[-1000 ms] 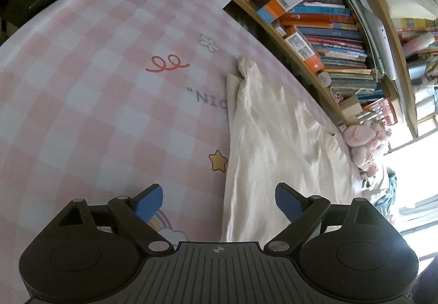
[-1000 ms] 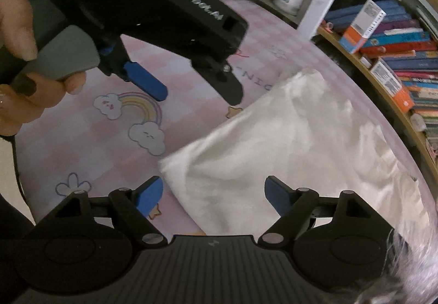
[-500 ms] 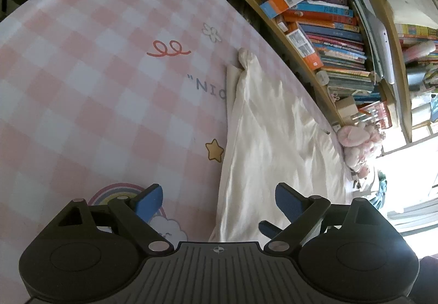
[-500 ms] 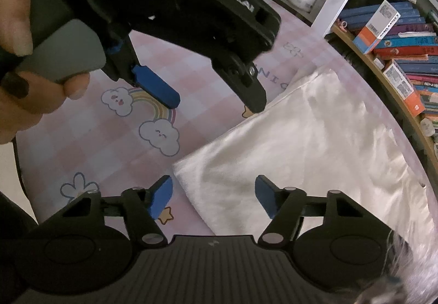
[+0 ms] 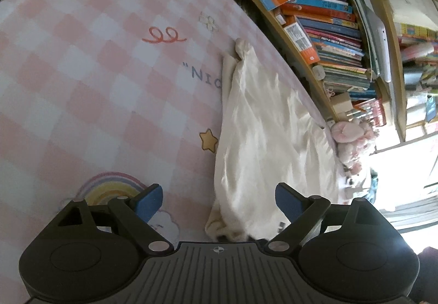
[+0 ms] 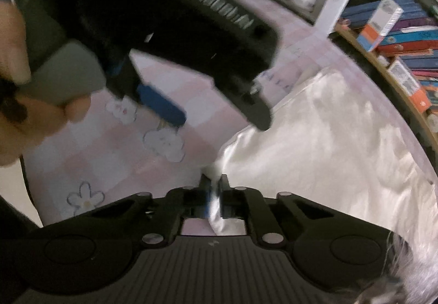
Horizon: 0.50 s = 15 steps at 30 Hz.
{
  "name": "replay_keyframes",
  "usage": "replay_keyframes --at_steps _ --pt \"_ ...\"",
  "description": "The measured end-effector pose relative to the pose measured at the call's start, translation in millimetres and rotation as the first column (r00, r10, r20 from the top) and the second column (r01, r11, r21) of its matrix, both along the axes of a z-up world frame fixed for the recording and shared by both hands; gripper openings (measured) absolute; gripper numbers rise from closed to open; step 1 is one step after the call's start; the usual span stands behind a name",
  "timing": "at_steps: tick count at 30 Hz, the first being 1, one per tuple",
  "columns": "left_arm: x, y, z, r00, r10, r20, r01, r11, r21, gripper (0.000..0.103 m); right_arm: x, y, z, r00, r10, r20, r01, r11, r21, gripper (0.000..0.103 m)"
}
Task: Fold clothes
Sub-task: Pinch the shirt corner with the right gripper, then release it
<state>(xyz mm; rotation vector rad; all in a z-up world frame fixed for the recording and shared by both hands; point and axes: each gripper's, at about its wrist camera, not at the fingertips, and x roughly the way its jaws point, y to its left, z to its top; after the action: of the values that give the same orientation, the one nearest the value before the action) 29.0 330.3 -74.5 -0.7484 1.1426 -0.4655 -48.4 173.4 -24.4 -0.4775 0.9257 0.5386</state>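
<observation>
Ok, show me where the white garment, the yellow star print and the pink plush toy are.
white garment (image 5: 262, 139), left wrist view, on the middle of its spread cloth.
yellow star print (image 5: 208, 140), left wrist view, on the star's centre, beside the garment's edge.
pink plush toy (image 5: 346, 132), left wrist view, on its pink body by the shelf.

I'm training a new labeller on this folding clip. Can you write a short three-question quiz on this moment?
1. True or false: the right gripper is shut on a corner of the white cloth.
2. Which gripper has its jaws open? A) left B) right C) both
3. Fill in: the cloth lies on a pink checked ____, beside shelves of books.

Key
1. True: its jaws have just closed and pinch the near corner of the cloth.
2. A: the left gripper hangs open above the cloth's edge, with nothing between its fingers.
3. sheet.
</observation>
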Motion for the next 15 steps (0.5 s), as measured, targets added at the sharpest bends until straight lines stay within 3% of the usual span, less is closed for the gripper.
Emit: replay_keyframes --at_steps 3,7,10,15 --pt "3.4 1.9 -11.5 0.997 0.004 -0.081 -0.015 0.991 -0.136 0.093 2.7 -15.2 20.3 0.996 -0.085 0.036 0.082 0.994 0.079 0.005" --pt "5.2 -1.0 -35.9 0.978 0.019 -0.208 -0.100 0.918 -0.383 0.099 7.3 -39.5 43.8 0.980 -0.194 0.048 0.183 0.968 0.170 0.005" --pt "8.3 -9.6 -48.9 0.964 0.006 -0.266 -0.134 0.874 -0.467 0.100 9.9 -46.6 51.9 0.975 -0.218 0.039 0.207 0.959 0.196 0.004" --pt "14.7 -24.3 -54.9 0.961 0.007 -0.278 -0.149 0.857 -0.493 0.100 1.7 -35.5 48.4 0.979 -0.204 0.010 0.198 0.962 0.189 0.005"
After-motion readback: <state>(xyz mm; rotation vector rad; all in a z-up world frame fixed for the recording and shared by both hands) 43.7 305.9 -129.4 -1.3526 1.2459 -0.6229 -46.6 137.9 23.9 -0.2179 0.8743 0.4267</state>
